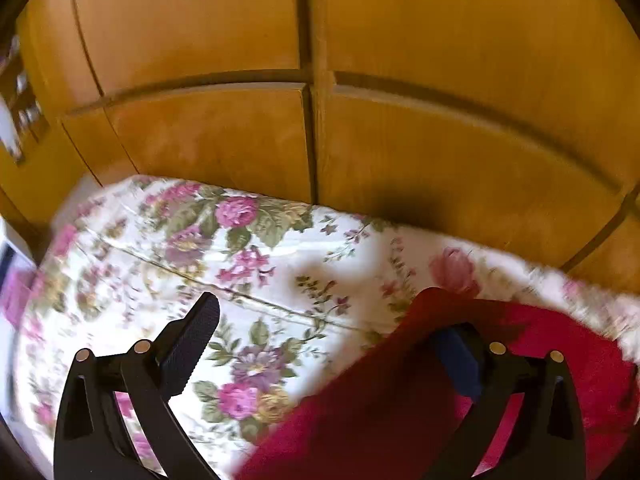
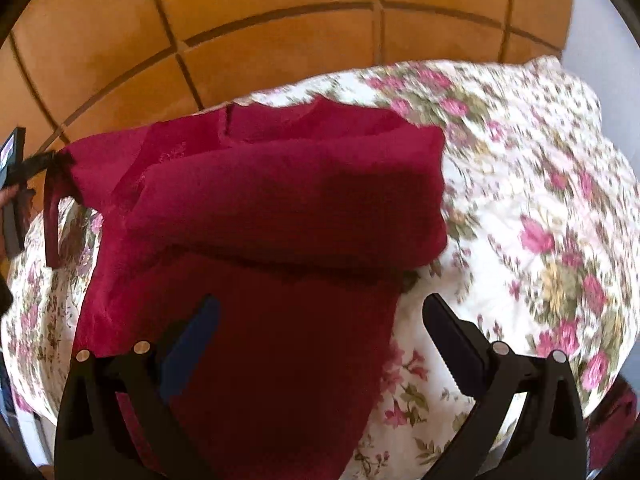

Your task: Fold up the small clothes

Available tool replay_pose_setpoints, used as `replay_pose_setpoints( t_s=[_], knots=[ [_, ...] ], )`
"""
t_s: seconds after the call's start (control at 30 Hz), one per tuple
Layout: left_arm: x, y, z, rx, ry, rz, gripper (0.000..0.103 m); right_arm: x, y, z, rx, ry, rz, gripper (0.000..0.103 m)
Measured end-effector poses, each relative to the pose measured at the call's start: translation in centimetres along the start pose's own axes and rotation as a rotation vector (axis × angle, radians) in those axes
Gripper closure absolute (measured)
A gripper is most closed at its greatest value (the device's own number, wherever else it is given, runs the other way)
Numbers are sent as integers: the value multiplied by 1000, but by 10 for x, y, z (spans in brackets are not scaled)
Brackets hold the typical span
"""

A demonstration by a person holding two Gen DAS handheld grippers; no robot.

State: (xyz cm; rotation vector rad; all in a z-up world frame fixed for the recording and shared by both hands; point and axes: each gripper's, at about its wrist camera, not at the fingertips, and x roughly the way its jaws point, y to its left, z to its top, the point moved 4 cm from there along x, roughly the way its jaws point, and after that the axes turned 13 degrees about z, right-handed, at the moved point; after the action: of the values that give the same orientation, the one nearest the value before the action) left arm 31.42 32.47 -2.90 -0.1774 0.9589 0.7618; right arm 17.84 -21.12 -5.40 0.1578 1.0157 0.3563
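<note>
A dark red garment [image 2: 280, 208] lies on a floral bedspread [image 2: 540, 184], partly folded, with one layer doubled over across its upper part. My right gripper [image 2: 320, 312] is open above the garment's lower part and its right edge, holding nothing. In the left wrist view the same red garment [image 1: 400, 392] fills the lower right. My left gripper [image 1: 336, 320] is open; its right finger [image 1: 460, 356] lies over the red cloth and its left finger [image 1: 192, 340] over the floral bedspread [image 1: 248, 264]. In the right wrist view the left gripper's dark tip appears at the garment's left corner [image 2: 68, 160].
Wooden wardrobe doors [image 1: 400, 80] stand right behind the bed's far edge and also show in the right wrist view [image 2: 240, 32]. A red strap loop [image 2: 52, 224] hangs from the garment's left corner. A pale wall [image 2: 588, 20] lies far right.
</note>
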Motion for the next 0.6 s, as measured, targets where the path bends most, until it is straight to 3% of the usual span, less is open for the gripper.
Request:
replay_pose_setpoints(
  t_s=[0.1,0.2,0.23,0.3,0.4,0.47,0.53,0.6],
  knots=[
    [16,-2,-3,53,68,-17,3,7,12,6,-56,-16,5,2],
    [46,13,-5,14,272,-174,3,19,25,11,-93,-14,22,2],
    [48,24,-4,-25,289,-196,3,23,29,12,-102,-13,27,2],
    [47,61,5,-139,251,-169,3,36,40,15,-141,-6,31,2],
    [44,123,12,-337,188,-1,4,56,59,15,-220,10,9,2],
    [32,152,2,-467,132,28,4,69,71,15,-281,12,3,2],
    [19,149,-9,-429,88,-28,4,81,86,13,-342,6,-19,2],
    [5,128,-26,-312,67,-96,4,92,101,11,-398,1,-48,3]
  ],
)
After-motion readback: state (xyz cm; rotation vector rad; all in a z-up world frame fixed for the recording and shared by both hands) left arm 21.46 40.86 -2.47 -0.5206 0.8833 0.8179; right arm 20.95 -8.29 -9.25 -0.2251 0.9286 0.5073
